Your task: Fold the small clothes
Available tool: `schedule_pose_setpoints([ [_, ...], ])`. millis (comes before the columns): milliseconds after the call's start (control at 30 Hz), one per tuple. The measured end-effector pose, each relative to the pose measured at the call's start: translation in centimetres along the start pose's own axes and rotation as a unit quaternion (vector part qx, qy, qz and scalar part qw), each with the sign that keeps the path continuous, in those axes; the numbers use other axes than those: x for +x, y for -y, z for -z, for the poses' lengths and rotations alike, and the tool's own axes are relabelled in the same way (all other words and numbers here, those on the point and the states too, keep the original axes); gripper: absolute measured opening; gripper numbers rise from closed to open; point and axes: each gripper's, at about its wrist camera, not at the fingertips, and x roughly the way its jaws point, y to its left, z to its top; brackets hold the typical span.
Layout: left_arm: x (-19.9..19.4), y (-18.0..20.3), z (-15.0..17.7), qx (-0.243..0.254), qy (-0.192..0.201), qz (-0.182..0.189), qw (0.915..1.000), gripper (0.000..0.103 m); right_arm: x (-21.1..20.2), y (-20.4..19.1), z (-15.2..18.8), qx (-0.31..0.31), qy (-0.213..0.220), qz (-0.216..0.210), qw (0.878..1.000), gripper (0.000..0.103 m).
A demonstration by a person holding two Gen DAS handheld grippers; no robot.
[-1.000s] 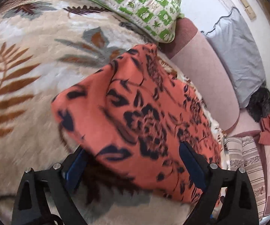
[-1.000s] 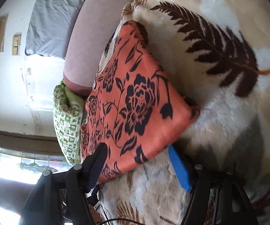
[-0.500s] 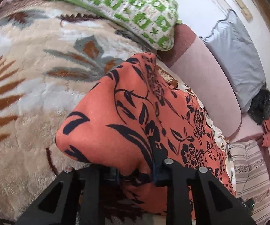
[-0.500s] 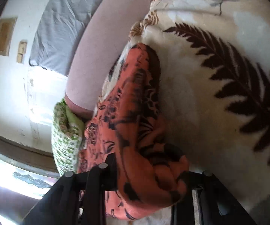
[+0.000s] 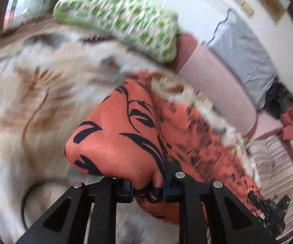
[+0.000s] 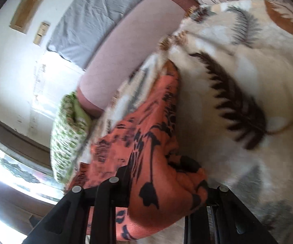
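An orange cloth with a black flower print (image 5: 122,142) lies on a cream leaf-patterned blanket (image 5: 24,105). My left gripper (image 5: 148,189) is shut on one corner of the cloth and holds it bunched above the blanket. My right gripper (image 6: 166,193) is shut on another corner of the same cloth (image 6: 156,142), which bulges between its fingers. The cloth stretches away from each gripper towards the other. Both views are blurred by motion.
A green-and-white checked pillow (image 5: 122,18) lies at the head of the blanket. A pink bolster (image 5: 213,81) and a grey pillow (image 5: 246,57) run along the wall. A striped cushion (image 5: 274,162) and dark clothes (image 5: 278,99) lie to the right.
Both grippers have shut on the cloth's corners and lifted them. The cloth has bunched up and risen off the blanket.
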Motion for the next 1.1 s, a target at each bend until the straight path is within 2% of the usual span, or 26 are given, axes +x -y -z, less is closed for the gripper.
schedule_pose_setpoints([
  [67,-0.3,-0.6,2.1,-0.009,-0.019,-0.014,0.9997,0.019,0.7,1.9,0.5,0.034,-0.024,0.019,0.999,0.027],
  [133,-1.1,-0.5,3.0,0.003,-0.013,-0.021,0.9997,0.019,0.4,3.2,1.1,0.063,-0.033,0.015,0.997,0.027],
  [300,-2.5,0.1,4.6,0.043,-0.005,-0.045,0.998,0.022,-1.9,2.4,2.2,0.034,-0.011,0.021,0.999,0.027],
  [367,-1.6,-0.5,4.8,0.04,-0.02,-0.067,0.9967,0.03,-1.4,3.2,2.4,0.043,-0.026,0.027,0.998,0.031],
  [433,-1.8,-0.9,4.5,0.019,-0.024,-0.056,0.9979,0.033,-0.3,4.2,2.2,0.067,-0.05,0.029,0.996,0.032],
  [500,-2.9,-0.7,4.2,0.032,-0.025,-0.082,0.9958,0.048,-0.9,4.1,1.8,0.081,-0.056,0.032,0.995,0.04],
  [533,-3.7,-0.7,4.3,0.041,-0.02,-0.096,0.9943,0.051,-1.7,3.9,1.5,0.079,-0.052,0.043,0.995,0.052],
  [567,-5.0,-0.7,4.5,0.052,-0.007,-0.113,0.9922,0.055,-2.9,3.9,1.1,0.079,-0.034,0.052,0.995,0.059],
  [633,-7.3,-0.7,4.8,0.069,0.014,-0.145,0.9869,0.064,-6.0,4.7,0.5,0.1,0.024,0.063,0.993,0.061],
  [700,-9.5,-0.7,4.8,0.09,0.047,-0.197,0.9752,0.066,-9.0,5.2,0.0,0.106,0.077,0.079,0.988,0.062],
  [767,-11.4,-0.2,4.5,0.113,0.084,-0.222,0.9648,0.067,-11.3,4.1,-0.2,0.057,0.126,0.096,0.986,0.063],
  [833,-12.7,0.7,4.1,0.134,0.107,-0.239,0.9557,0.068,-12.0,2.5,0.0,0.004,0.138,0.078,0.987,0.063],
  [900,-13.5,1.5,4.0,0.151,0.124,-0.241,0.9506,0.069,-11.1,0.3,0.7,-0.052,0.123,0.05,0.99,0.06],
  [967,-13.8,2.7,4.1,0.172,0.135,-0.241,0.9457,0.07,-9.4,-2.0,1.9,-0.103,0.091,0.027,0.99,0.052],
  [1100,-13.4,4.4,4.4,0.196,0.131,-0.232,0.9437,0.07,-6.3,-5.0,4.4,-0.166,0.036,0.004,0.985,0.049],
])
